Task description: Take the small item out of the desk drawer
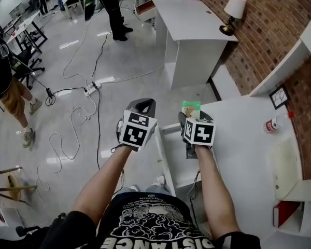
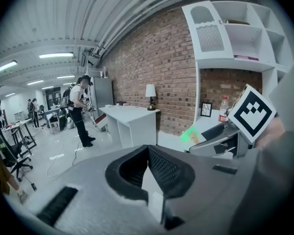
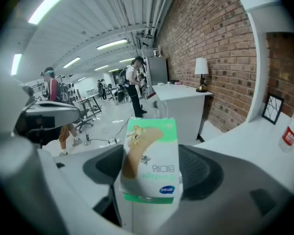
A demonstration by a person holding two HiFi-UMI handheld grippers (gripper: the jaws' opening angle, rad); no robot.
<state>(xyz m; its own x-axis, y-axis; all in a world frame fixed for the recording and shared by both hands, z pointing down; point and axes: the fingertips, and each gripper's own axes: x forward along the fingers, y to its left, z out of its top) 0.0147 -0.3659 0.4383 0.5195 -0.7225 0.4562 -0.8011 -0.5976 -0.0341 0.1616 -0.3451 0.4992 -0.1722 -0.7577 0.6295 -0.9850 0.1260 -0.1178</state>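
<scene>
Right claw (image 3: 148, 180) clamped on small green-and-white box (image 3: 149, 153), above bench (image 1: 241, 139). Left claw (image 2: 148, 155) closed, empty. Judgement: firm grip, carry level, no tilting.

Bright, even overhead lighting; fisheye-warped, dark-vignetted gripper views.

Open lab or workshop hall, part office. Along the long red brick wall (image 1: 259, 40): a plain white rectangular table (image 1: 189, 19) with a small white-shaded brass lamp (image 1: 232, 14), and white built-in shelving (image 2: 235, 28). Away from that wall: glossy pale grey floor (image 1: 129, 61) strewn with loose dark cables (image 1: 97, 61) and a white power strip (image 1: 92, 88), black wheeled office chairs (image 1: 20, 61), and standing people (image 1: 114, 9). Overhead, long fluorescent tube lights (image 2: 56, 56).
</scene>
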